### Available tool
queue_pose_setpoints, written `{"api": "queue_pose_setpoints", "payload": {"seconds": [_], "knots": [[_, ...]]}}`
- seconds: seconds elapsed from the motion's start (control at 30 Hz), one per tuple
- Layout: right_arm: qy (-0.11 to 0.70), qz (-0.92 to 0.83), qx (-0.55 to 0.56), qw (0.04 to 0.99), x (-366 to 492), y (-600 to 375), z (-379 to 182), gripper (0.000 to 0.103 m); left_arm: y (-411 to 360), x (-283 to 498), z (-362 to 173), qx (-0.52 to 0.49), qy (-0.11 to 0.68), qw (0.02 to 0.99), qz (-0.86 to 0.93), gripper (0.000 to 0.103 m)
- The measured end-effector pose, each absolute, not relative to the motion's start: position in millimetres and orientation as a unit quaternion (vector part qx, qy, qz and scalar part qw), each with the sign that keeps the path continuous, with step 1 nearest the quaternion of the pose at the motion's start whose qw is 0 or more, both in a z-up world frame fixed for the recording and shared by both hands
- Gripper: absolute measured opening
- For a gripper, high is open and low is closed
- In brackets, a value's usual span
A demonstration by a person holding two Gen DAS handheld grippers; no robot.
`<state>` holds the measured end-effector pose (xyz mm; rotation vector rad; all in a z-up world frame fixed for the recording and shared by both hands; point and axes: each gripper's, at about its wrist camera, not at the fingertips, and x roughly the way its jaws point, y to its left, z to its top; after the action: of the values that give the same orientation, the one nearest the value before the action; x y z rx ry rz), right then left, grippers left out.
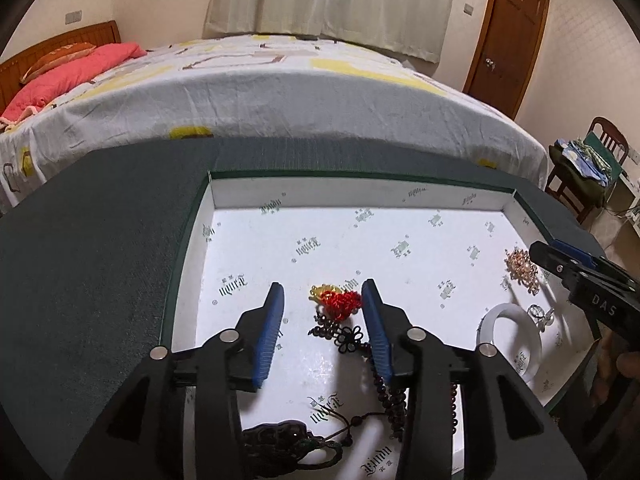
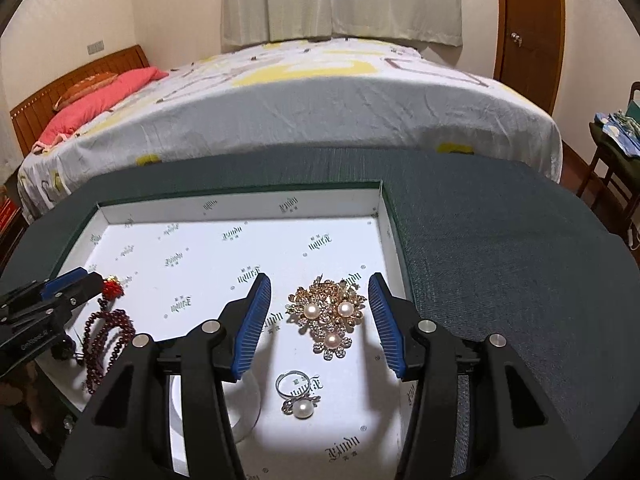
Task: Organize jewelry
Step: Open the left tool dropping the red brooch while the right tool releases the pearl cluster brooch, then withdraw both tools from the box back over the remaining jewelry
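Note:
A white shallow box point(image 1: 248, 200) point(image 2: 240, 208) lies on a dark green cloth. My left gripper point(image 1: 324, 292) is open over a red knot charm with a gold piece point(image 1: 336, 298) and a dark red bead bracelet point(image 1: 384, 388). A dark carved pendant on cord point(image 1: 276, 436) lies nearer. My right gripper point(image 2: 316, 284) is open around a gold pearl brooch point(image 2: 326, 316). A pearl ring point(image 2: 298, 398) and a white bangle point(image 2: 248, 408) lie nearer. The bangle point(image 1: 516, 344), the brooch point(image 1: 520, 270) and the right gripper point(image 1: 560, 260) show at the right of the left view. The left gripper point(image 2: 80, 280) shows at the left of the right view.
A dark green cloth point(image 1: 100, 260) point(image 2: 500, 264) covers the table around the box. A bed point(image 1: 260, 92) stands behind the table. A wooden chair with cloth point(image 1: 588, 168) and a door point(image 1: 508, 36) are at the right.

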<state>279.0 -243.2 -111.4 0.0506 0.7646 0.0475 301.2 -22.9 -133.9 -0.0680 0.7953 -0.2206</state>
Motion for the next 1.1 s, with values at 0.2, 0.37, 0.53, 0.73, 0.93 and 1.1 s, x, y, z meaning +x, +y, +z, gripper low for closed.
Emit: {"api": "queue_pose_setpoints", "payload": {"seconds": [0.2,0.37,0.53,0.73,0.93,1.1], "knots": [[0.345,0.028,0.032,0.938,259,-243,-95,0.05,-24,285,-120,-0.029,0.35,0.93,-0.107,0.044],[0.332,0.033,0.041,0.942,236,-243,-85,0.05,-23,260,-106,-0.035,0.32,0.941,-0.101,0.044],[0.33,0.039,0.044,0.942,208,-241,-82,0.05,-21,232,-95,-0.042,0.297,0.949,-0.094,0.044],[0.341,0.046,0.046,0.938,172,-237,-88,0.05,-20,200,-90,-0.034,0.282,0.955,-0.082,0.044],[0.366,0.053,0.046,0.928,145,-231,-107,0.05,-15,177,-102,-0.04,0.295,0.952,-0.071,0.044],[0.385,0.064,0.043,0.919,139,-221,-121,0.05,-14,162,-110,-0.043,0.31,0.947,-0.065,0.044]]}}
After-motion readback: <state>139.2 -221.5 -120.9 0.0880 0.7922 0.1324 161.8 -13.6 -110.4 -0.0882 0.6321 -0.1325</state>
